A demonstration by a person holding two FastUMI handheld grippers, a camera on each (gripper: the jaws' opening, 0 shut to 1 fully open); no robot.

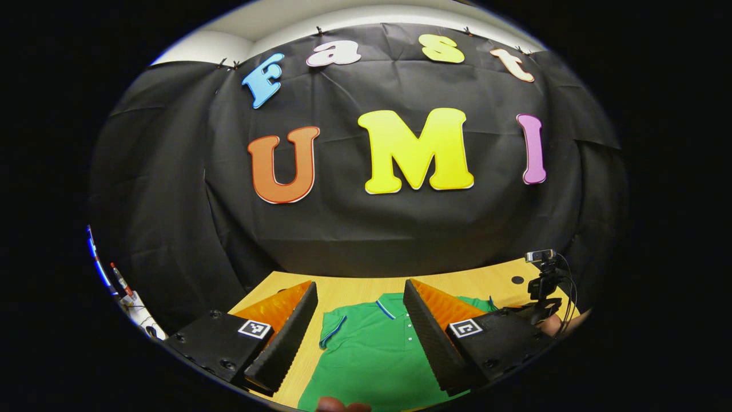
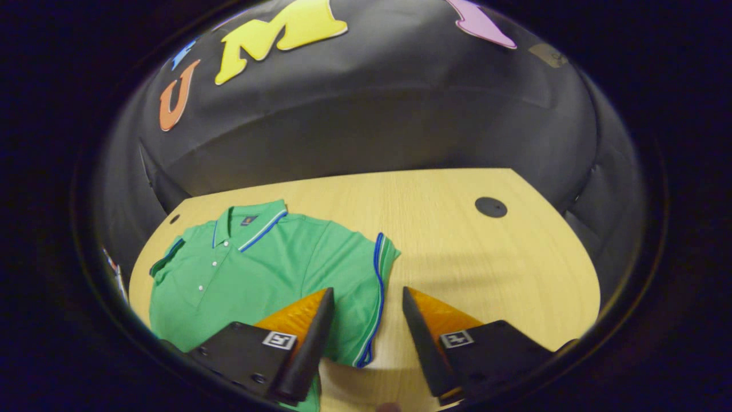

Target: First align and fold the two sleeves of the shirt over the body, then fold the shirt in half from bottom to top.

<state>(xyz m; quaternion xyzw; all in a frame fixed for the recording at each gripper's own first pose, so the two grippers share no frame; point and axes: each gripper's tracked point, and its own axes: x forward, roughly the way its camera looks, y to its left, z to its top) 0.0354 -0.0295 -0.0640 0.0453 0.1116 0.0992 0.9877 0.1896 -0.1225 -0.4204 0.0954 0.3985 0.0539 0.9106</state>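
Black cloth hangs behind a pale wooden tabletop (image 2: pixel 457 252), on which one green short-sleeved polo shirt with blue and white trim (image 2: pixel 257 269) lies flat, collar toward the cloth, both sleeves spread out and unfolded. In the right gripper view the shirt fills the tabletop's left part, its nearer sleeve hem running between the fingers of the right gripper (image 2: pixel 363 320), whose fingers are spread apart and hold nothing; bare wood stretches wide to the right, marked by one round black cap (image 2: pixel 490 206). In the left gripper view the left gripper (image 1: pixel 360 326) hangs above the shirt's chest, fingers likewise spread and empty, and one small black camera on a stand (image 1: pixel 542 280) sits at the tabletop's right edge.
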